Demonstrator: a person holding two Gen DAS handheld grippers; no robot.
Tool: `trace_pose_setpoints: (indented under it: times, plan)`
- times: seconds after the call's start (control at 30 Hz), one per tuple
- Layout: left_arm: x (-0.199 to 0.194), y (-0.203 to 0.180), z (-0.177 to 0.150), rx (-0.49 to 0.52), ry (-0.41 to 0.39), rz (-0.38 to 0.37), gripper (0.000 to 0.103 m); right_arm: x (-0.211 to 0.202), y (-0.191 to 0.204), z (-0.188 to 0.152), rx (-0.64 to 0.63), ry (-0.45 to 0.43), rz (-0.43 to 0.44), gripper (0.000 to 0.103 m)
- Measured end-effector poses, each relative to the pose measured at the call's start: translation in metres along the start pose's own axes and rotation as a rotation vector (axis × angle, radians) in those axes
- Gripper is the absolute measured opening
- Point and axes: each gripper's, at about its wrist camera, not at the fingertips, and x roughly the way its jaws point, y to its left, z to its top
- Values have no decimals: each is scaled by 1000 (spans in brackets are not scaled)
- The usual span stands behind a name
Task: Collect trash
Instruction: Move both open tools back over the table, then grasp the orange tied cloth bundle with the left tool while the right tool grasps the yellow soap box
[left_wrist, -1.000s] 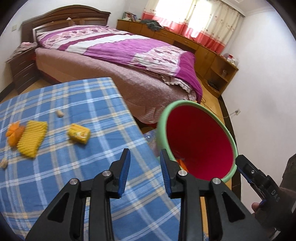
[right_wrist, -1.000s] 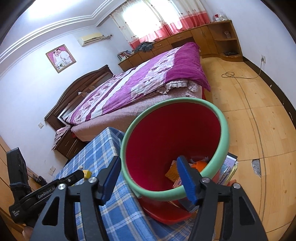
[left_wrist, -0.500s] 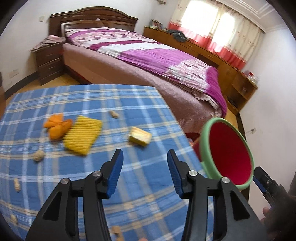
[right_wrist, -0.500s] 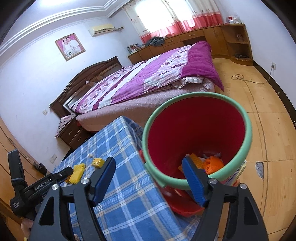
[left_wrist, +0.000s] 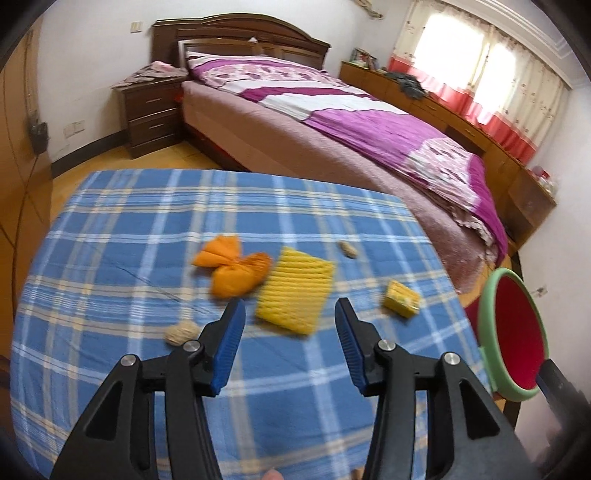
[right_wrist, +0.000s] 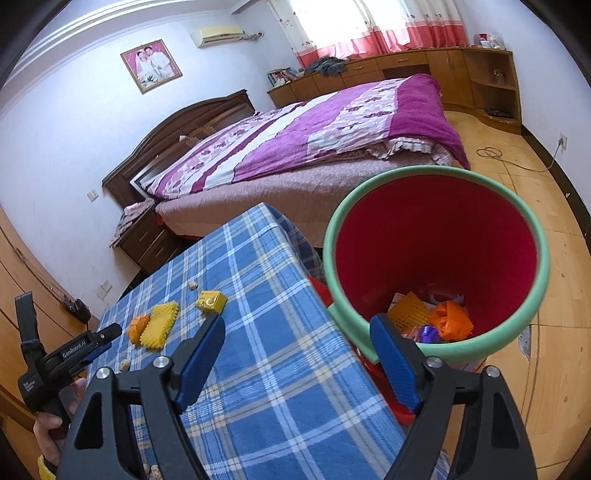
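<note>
On the blue plaid table lie a yellow ridged wrapper, an orange crumpled bag, a small yellow box and peanut shells. My left gripper is open and empty, just in front of the yellow wrapper. A red bin with a green rim stands at the table's right edge, with trash inside. My right gripper is open and empty, near the bin's rim. The bin also shows in the left wrist view.
A bed with a purple quilt stands beyond the table, a dark nightstand to its left. Wooden cabinets run under the window. A cable lies on the wooden floor right of the bin.
My left gripper has swung left from the bin toward the trash on the table and has opened wider. The right gripper has pulled back a little from the bin.
</note>
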Motion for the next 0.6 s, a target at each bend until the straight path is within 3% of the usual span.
trace_pose_setpoints:
  times: [0.13,0.6]
  plan:
    - [9,16,5,-21,-3,51,64,10,9,-2,-13,22,-6,84]
    - [69,34,20,-37,54,110,67,40,24,-6,-47,84,-39,84]
